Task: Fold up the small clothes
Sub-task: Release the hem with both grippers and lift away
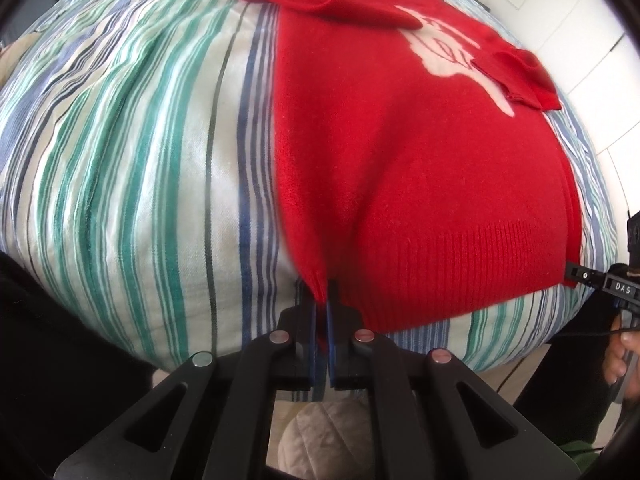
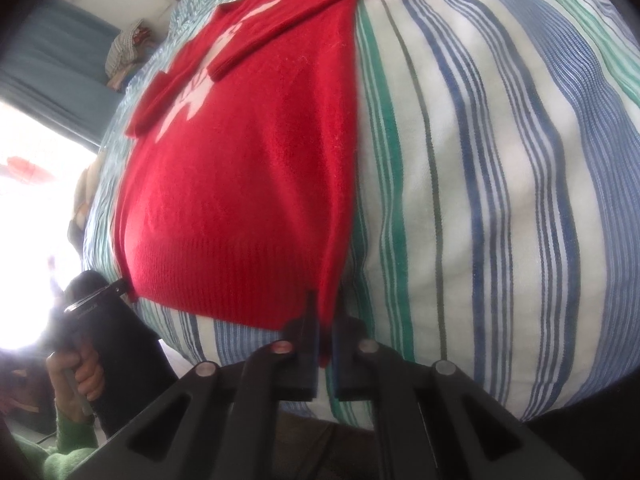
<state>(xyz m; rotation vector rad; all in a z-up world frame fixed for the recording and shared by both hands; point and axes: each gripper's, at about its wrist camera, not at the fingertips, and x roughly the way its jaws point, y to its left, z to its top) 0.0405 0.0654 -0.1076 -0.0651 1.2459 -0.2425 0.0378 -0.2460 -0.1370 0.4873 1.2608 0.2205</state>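
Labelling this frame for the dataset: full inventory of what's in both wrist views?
red sweater: one, red with a white chest motif, flat on the bed, both sleeves folded in over the chest.
striped bedcover: one, white with green and blue stripes, under the sweater.
bundled cloth: one, pale and patterned, far edge of the bed; too blurred to tell more.
left gripper: one, black, shut on the sweater's left hem corner.
right gripper: one, black, shut on the right hem corner.
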